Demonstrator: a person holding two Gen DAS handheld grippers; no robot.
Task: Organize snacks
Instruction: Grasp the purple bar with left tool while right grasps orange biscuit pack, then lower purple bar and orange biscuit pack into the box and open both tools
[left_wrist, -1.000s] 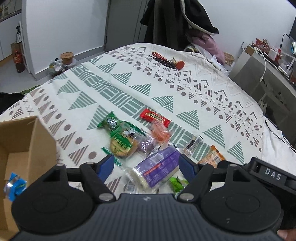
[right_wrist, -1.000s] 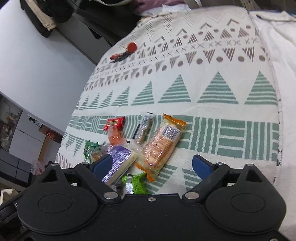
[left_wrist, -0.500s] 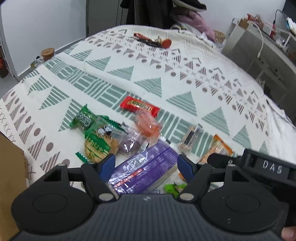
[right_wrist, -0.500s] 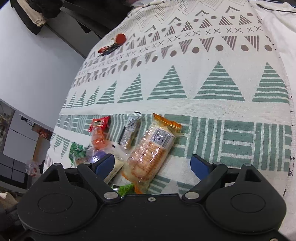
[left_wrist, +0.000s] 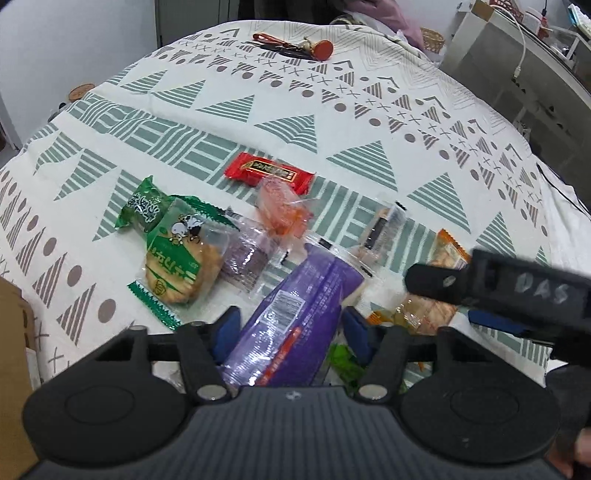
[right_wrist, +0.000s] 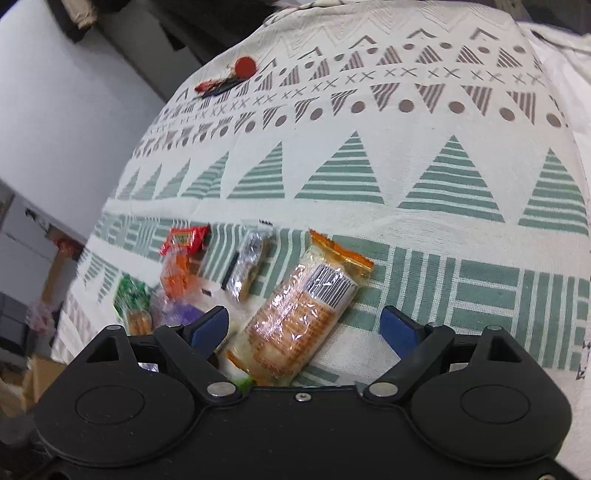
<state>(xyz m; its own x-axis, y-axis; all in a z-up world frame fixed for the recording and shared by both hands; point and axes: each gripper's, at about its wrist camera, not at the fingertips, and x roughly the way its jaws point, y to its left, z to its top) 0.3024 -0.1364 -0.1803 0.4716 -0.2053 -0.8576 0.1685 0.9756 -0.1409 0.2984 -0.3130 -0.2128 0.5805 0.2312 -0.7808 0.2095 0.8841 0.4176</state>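
Snack packets lie in a loose pile on the patterned bedspread (left_wrist: 332, 110). My left gripper (left_wrist: 291, 330) is open, low over a long purple packet (left_wrist: 295, 295) that lies between its blue pads, each pad close to one side of it. My right gripper (right_wrist: 306, 326) is open over an orange cracker pack (right_wrist: 306, 314) lying between its fingers; its black body (left_wrist: 517, 295) also shows at the right of the left wrist view. Around them lie a red bar (left_wrist: 269, 171), an orange translucent pack (left_wrist: 282, 206), two green packs (left_wrist: 173, 254), a dark wafer pack (left_wrist: 380, 229) and a small green wrapper (left_wrist: 343, 363).
A cardboard box (left_wrist: 14, 350) stands at the left edge of the bed. Keys with a red tag (left_wrist: 295, 46) lie at the far side. A desk with cables (left_wrist: 535, 74) is on the right, clothes hang beyond the bed, and the bedspread past the pile is bare.
The left gripper has swung right from the box and come down over the purple packet, its pads somewhat closer together. The right gripper has dropped closer to the orange cracker pack.
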